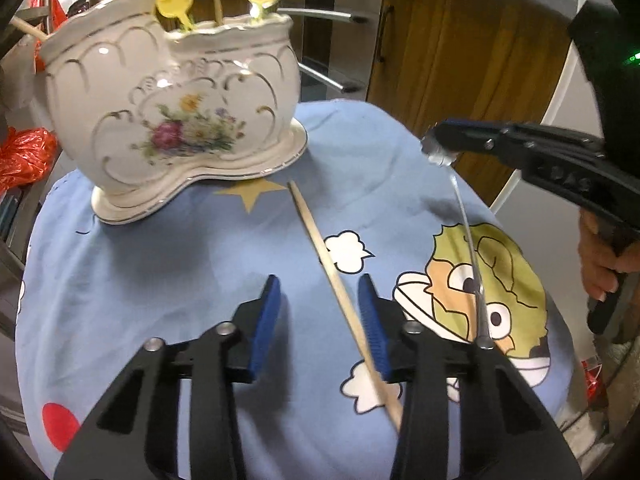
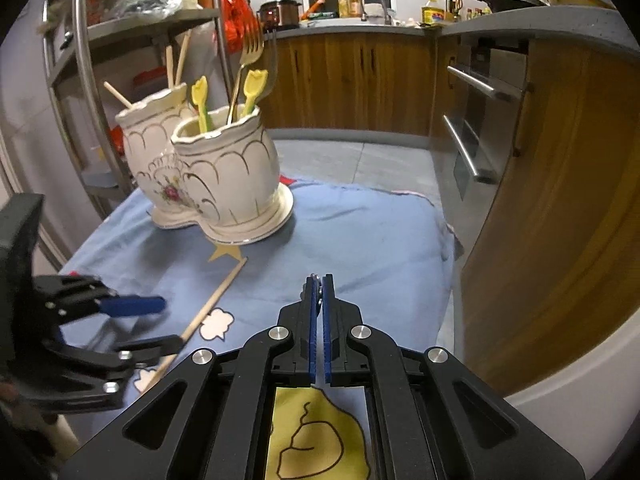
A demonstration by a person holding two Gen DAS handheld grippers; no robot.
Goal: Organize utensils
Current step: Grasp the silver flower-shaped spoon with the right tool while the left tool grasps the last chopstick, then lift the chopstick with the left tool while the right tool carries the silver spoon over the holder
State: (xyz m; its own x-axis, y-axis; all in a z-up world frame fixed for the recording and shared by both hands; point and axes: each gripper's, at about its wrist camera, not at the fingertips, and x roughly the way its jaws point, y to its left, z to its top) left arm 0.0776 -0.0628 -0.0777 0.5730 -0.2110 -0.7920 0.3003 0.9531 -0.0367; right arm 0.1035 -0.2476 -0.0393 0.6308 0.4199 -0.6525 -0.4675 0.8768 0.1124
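A wooden chopstick [image 1: 340, 292] [image 2: 212, 304] lies slantwise on the blue cartoon cloth [image 1: 160, 280] [image 2: 360, 240]. My left gripper [image 1: 320, 320] [image 2: 170, 322] straddles it with jaws apart; the stick runs close along the right pad [image 1: 374, 328] and well clear of the left one. My right gripper [image 1: 434, 142] [image 2: 320, 280] is shut on one end of a thin metal utensil [image 1: 468, 240], which hangs down over the cloth. Only a sliver of that metal utensil [image 2: 318, 280] shows between the pads. Behind stands a white flowered ceramic holder [image 1: 172, 112] [image 2: 224, 176] with two cups holding yellow spoons, forks and chopsticks.
Wooden cabinets [image 2: 360, 80] and an oven front with steel handles [image 2: 468, 148] close off the right side past the cloth's edge. A metal rack [image 2: 80, 80] stands at the left behind the holder. Red plastic bags [image 1: 24, 156] lie at the left. A hand [image 1: 600, 264] grips the right tool.
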